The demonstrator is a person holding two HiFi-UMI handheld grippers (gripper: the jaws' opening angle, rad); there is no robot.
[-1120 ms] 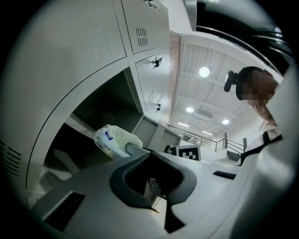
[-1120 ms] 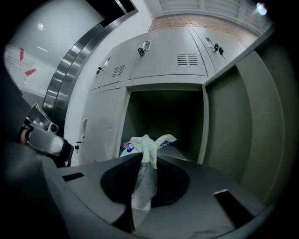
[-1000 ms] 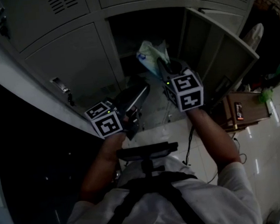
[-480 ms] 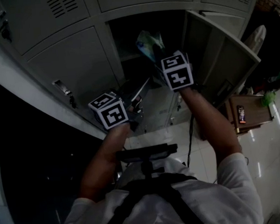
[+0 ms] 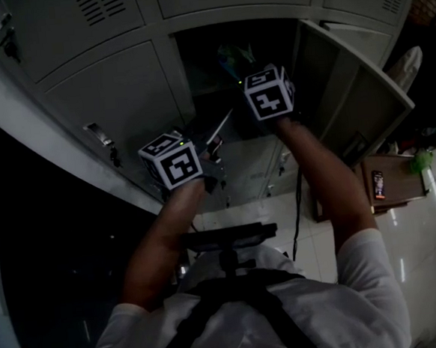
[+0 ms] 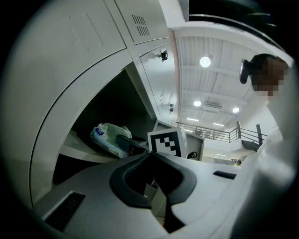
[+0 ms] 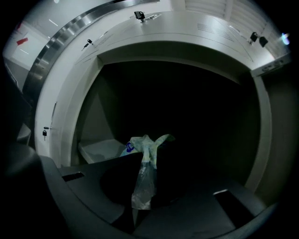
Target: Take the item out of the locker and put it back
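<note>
A crumpled whitish-green plastic bag [image 5: 233, 56] hangs at the mouth of the open locker compartment [image 5: 208, 46]. My right gripper [image 5: 243, 68] is shut on the bag; in the right gripper view its twisted neck [image 7: 142, 179] runs down between the jaws, and its bulk [image 7: 145, 144] sits over the dark interior beside the shelf [image 7: 99, 149]. The left gripper view shows the bag [image 6: 110, 138] above the shelf edge, with the right gripper's marker cube [image 6: 167, 144] behind it. My left gripper [image 5: 216, 132] is lower left, outside the locker, jaws shut and empty [image 6: 150, 153].
The locker's door [image 5: 355, 99] stands swung open on the right. Closed locker doors [image 5: 115, 102] with a latch are on the left and above. A small wooden stand [image 5: 388, 182] rests on the glossy floor at the right, and a cable [image 5: 298, 216] hangs below the right arm.
My right gripper has carried the bag up and forward into the locker opening. My left gripper has drifted slightly forward and up with it.
</note>
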